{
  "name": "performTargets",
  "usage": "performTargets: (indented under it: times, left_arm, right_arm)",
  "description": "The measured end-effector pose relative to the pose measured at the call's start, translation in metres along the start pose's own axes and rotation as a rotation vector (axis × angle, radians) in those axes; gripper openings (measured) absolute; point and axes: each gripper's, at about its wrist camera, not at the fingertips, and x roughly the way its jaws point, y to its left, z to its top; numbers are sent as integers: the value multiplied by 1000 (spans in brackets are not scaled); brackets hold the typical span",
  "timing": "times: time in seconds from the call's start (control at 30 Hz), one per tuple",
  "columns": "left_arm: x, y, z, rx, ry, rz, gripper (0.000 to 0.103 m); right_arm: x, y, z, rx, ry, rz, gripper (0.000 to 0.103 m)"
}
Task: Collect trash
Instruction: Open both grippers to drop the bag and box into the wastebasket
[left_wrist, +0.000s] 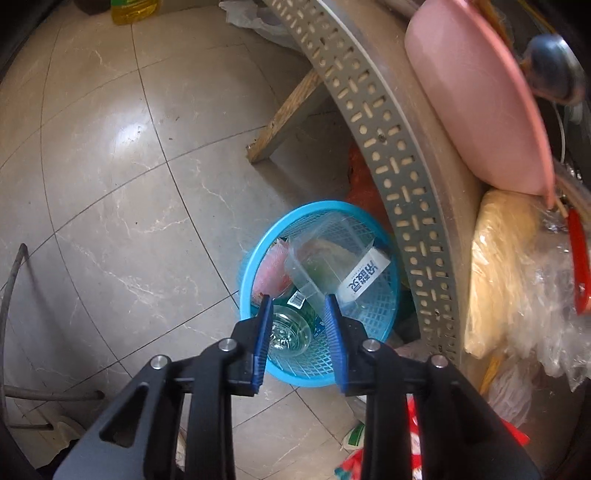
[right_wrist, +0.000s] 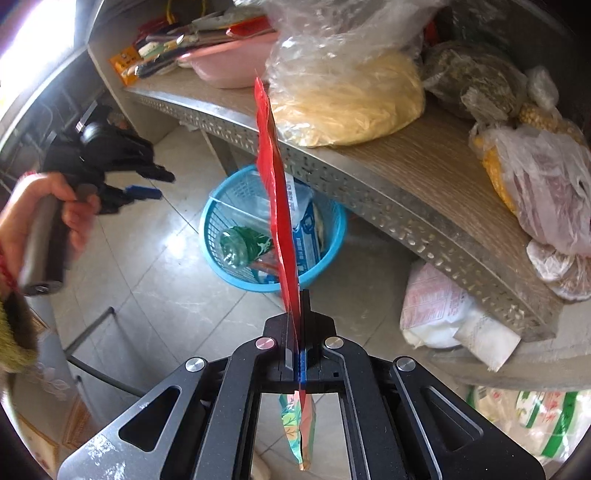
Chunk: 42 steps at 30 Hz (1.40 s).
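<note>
Blue basket (left_wrist: 373, 325) on the floor already holds a bottle (left_wrist: 291, 325), clear container, carton. Right tool (right_wrist: 300, 314) clamps a red wrapper (right_wrist: 275, 177), not yet dropped in. Left tool (left_wrist: 299, 314) open, empty, above basket.

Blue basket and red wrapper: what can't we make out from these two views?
- Blue basket, right wrist view: the red wrapper clamped in the right gripper crosses it and hides its middle.
- Basket's near contents, left wrist view: open left gripper partly covers the green bottle.
- Wrapper print: seen edge-on, unreadable.
- Pink basin: cut off by the fisheye edge.
</note>
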Motion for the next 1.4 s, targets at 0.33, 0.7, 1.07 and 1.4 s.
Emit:
performTargets:
  times: [0.33, 0.7, 1.07, 1.4]
  left_arm:
    - [-141, -7, -36, 149, -148, -58, 49]
    - [-320, 88, -159, 205, -370, -53, 59]
    - [-380, 178, -257, 32, -483, -5, 59]
    - [-400, 208, -284, -24, -533, -9, 64]
  right_arm:
    - [18, 63, 2, -370, -157, -147, 0]
    - [128, 142, -38, -1012, -331, -531, 0]
    - [214, 136, -49, -1166, -223, -605, 2]
    - [208, 122, -59, -1141, -150, -583, 62]
